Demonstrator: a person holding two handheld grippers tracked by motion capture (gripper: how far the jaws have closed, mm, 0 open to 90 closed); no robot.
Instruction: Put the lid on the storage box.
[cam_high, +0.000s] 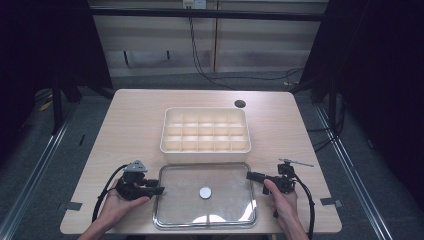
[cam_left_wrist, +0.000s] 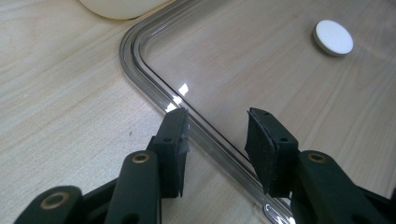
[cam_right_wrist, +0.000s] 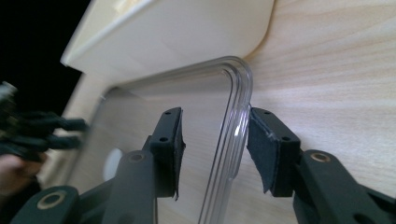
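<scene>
High view: left tongs (cam_high: 159, 190) at left edge of clear lid (cam_high: 175, 210), jaws apart, rim between them, not pinched. Lid flat on surface (cam_high: 130, 125), white knob (cam_high: 205, 192) in middle, just below cream box (cam_high: 205, 130). Right tongs (cam_high: 248, 175) apart around right rim, maybe touching.

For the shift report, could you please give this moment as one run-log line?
left gripper: open, astride clear lid left rim | right gripper: open, astride right rim | divided box: uncovered behind lid
</scene>
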